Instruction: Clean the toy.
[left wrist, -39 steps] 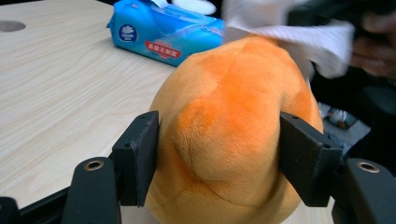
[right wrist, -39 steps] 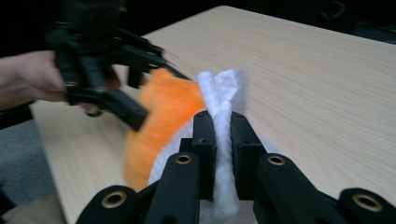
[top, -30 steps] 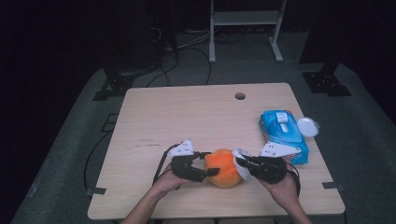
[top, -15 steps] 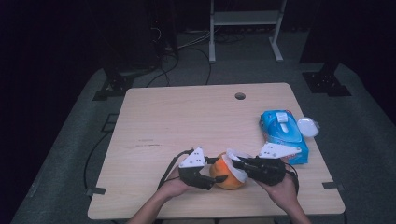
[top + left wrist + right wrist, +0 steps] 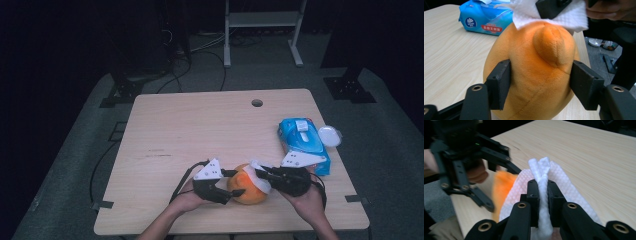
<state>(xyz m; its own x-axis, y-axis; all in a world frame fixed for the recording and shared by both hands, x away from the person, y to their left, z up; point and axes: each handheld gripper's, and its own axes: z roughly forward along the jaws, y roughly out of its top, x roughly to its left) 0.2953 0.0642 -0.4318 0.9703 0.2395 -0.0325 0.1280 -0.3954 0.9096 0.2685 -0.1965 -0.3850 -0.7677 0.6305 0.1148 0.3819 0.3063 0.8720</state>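
Observation:
An orange plush toy (image 5: 247, 187) stands on the table (image 5: 200, 130) near its front edge. My left gripper (image 5: 234, 183) comes at it from the left. In the left gripper view its pads (image 5: 499, 85) press into both sides of the plush (image 5: 534, 75); the jaws have just been closing on it. My right gripper (image 5: 543, 192) is shut on a folded white wipe (image 5: 564, 187). From the right it holds this wipe (image 5: 260, 180) against the top of the toy.
A blue pack of wipes (image 5: 302, 142) lies at the right of the table, with a white round lid (image 5: 330, 135) beside it. A small hole (image 5: 257, 103) sits near the far edge. Bare wood stretches across the left and the middle.
My left gripper slid right up to the plush and its jaws narrowed around it. The right gripper stayed put with the wipe.

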